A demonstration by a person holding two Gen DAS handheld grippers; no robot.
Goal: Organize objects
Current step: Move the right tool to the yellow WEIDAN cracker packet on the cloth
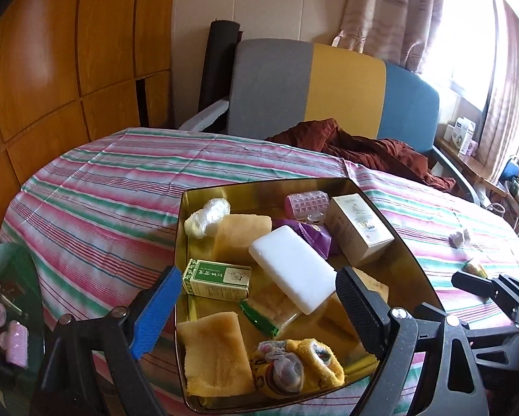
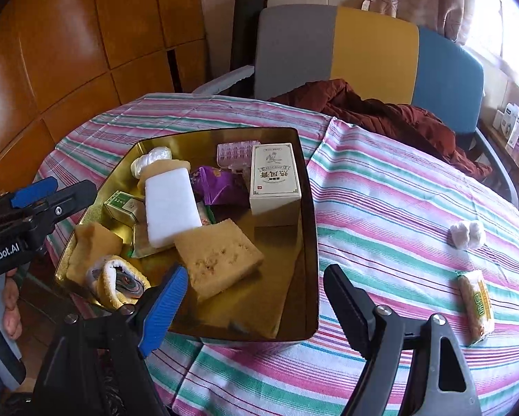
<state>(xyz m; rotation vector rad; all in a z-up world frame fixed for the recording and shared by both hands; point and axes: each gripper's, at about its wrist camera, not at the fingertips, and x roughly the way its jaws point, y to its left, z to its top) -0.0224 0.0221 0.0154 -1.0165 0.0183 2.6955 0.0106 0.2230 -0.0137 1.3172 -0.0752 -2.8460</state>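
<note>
Gold tin tray (image 2: 308, 242) mid-frame on striped tablecloth (image 2: 398, 208), crowded with sponges, boxes, white foam block (image 2: 171, 204).
Outside it, lower right: wrapped snack (image 2: 476, 306), cotton wad (image 2: 467, 235). Left gripper (image 1: 256, 306) spread over tray, pinching nothing; right gripper (image 2: 256, 306) spread, empty, at tray's near corner.

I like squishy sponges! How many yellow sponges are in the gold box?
3: one sponge at the box's middle front, one in the near left corner, one near the back under the white block. More may be hidden.
</note>
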